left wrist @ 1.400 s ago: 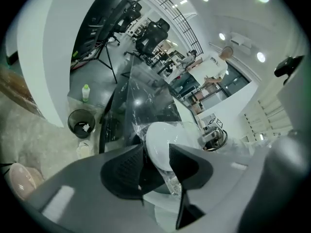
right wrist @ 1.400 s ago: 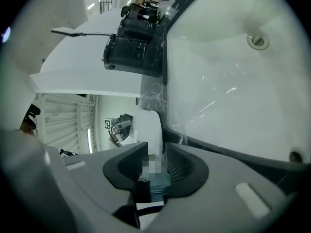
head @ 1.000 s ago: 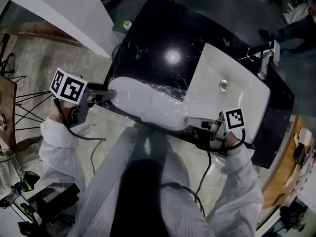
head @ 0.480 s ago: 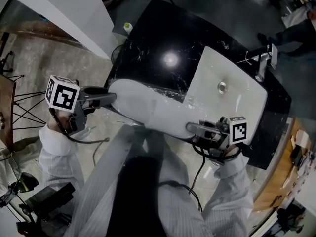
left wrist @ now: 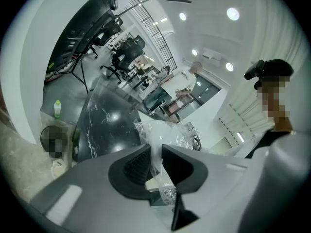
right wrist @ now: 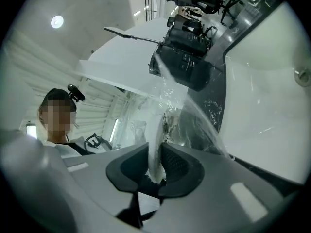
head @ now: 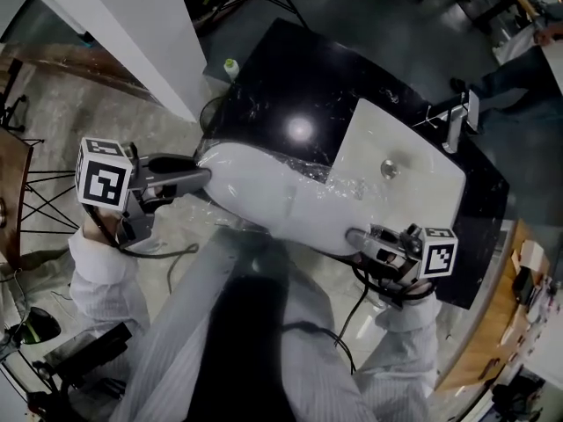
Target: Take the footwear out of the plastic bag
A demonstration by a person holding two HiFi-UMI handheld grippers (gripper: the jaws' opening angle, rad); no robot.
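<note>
A clear plastic bag (head: pixel 273 196) with a bulky white thing inside lies across the front edge of the black counter (head: pixel 281 77); I cannot make out the footwear's shape. My left gripper (head: pixel 204 176) holds the bag's left end. My right gripper (head: pixel 356 238) holds its right end beside the sink (head: pixel 440 161). In the left gripper view the jaws (left wrist: pixel 155 161) are closing on crinkled film (left wrist: pixel 163 132). In the right gripper view the jaws (right wrist: pixel 154 166) are closing on a white fold of the bag (right wrist: pixel 170 106), which stretches taut away from them.
A white basin is set into the counter's right half, with a chrome faucet (head: pixel 456 121) behind it. A small green-capped bottle (head: pixel 231 67) stands off the counter's far left corner. A white wall (head: pixel 114 33) rises at the left. Another person (head: pixel 519 69) stands at the far right.
Both grippers have moved onto the bag's ends and their jaws have narrowed on the film. The right gripper has shifted right and down; the bag now looks stretched between them.
</note>
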